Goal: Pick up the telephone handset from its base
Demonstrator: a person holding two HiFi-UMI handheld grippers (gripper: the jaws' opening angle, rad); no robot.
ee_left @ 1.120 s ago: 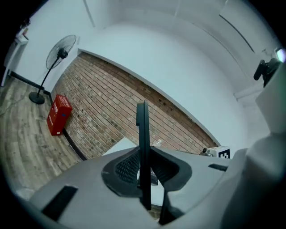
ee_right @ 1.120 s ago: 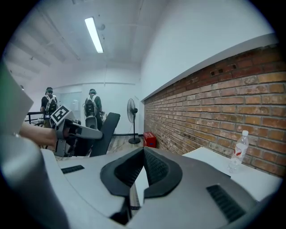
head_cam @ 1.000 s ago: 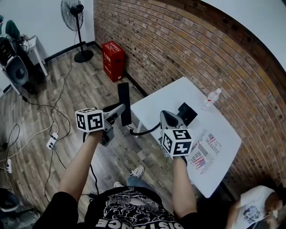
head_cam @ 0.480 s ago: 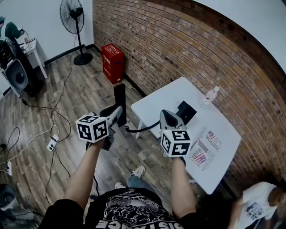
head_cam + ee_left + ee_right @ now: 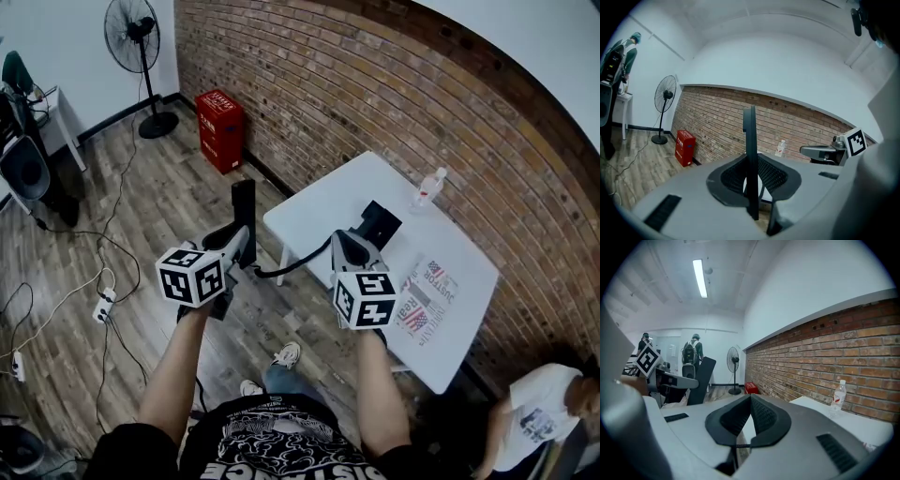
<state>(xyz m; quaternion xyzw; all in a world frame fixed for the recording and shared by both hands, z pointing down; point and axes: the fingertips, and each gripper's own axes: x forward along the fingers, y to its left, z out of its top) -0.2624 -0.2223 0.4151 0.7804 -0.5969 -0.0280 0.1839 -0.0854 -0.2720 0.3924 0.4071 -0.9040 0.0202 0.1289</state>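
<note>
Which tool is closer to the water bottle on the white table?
Right. The right tool hangs over the table's near edge, short of the water bottle; the left tool, clamped on the black handset, is out over the wooden floor, farther away.

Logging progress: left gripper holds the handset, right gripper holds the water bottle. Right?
No: the right gripper is shut on nothing; the water bottle stands on the table, as the right gripper view shows. The left gripper does hold the handset.
</note>
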